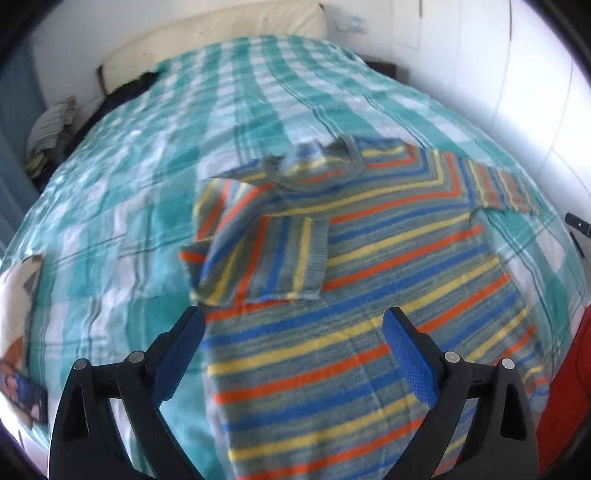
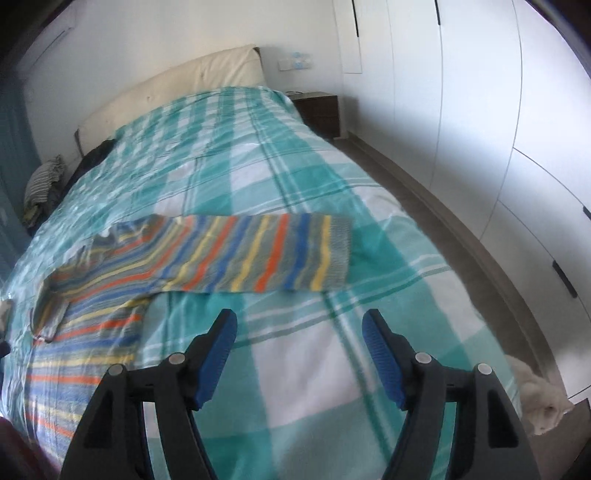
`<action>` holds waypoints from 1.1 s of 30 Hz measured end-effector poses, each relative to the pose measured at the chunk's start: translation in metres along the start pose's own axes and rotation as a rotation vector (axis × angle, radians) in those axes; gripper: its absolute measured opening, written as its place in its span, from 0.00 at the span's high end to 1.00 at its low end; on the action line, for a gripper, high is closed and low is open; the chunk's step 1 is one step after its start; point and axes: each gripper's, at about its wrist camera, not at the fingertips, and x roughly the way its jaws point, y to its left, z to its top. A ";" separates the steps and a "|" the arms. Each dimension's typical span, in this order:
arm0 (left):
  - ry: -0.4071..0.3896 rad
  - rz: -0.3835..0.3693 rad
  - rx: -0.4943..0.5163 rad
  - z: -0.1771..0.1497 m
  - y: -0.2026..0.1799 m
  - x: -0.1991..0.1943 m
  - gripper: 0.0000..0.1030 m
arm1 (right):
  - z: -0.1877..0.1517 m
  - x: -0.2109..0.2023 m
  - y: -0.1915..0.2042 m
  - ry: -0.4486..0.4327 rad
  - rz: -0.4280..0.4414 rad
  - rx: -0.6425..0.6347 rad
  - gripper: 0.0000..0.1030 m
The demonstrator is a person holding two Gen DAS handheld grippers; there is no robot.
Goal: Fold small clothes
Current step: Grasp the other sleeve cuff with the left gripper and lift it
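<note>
The blue-padded fingers [image 1: 410,354] of the left gripper [image 1: 293,326] stand spread wide apart with nothing between them, released. Seen from the left wrist, this gripper tilts steeply down over the lower part of a knitted sweater with blue, yellow, orange and grey-green stripes [image 1: 369,280], which lies flat, collar away from the camera, on a bed under a teal and white checked cover [image 1: 110,206]. The sweater's left sleeve [image 1: 258,258] is folded in across its chest; the other sleeve [image 1: 498,184] reaches out toward the bed's right edge. A cream padded headboard [image 1: 221,33] runs along the far end.

From the right wrist, the right gripper [image 2: 299,325] also points downward, jaws parted and empty, above bare cover near the right edge of the bed. The outstretched sleeve lies just ahead of its fingertips, cuff to the right. Beyond the bed's far right corner stands a dark bedside cabinet [image 2: 319,110]; white wardrobe doors [image 2: 480,110] line the right wall.
</note>
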 end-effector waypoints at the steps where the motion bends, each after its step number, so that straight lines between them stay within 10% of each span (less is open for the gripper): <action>1: 0.065 -0.002 0.030 0.009 -0.005 0.028 0.06 | -0.007 -0.003 0.008 -0.003 0.020 -0.005 0.32; 5: 0.206 0.044 0.082 0.017 -0.014 0.104 0.22 | -0.028 -0.009 0.043 0.006 0.064 -0.107 0.32; 9: 0.176 -0.044 -0.122 0.023 0.014 0.117 0.27 | -0.037 -0.013 0.070 -0.024 0.085 -0.239 0.32; 14: 0.181 -0.048 -0.218 0.025 0.039 0.111 0.95 | -0.043 0.001 0.083 0.008 0.122 -0.254 0.32; 22: 0.047 -0.081 -0.409 0.019 0.100 0.043 0.96 | -0.046 0.000 0.086 0.013 0.148 -0.271 0.32; 33: -0.004 0.084 -0.787 -0.034 0.267 0.012 0.96 | -0.054 0.008 0.104 0.043 0.162 -0.340 0.32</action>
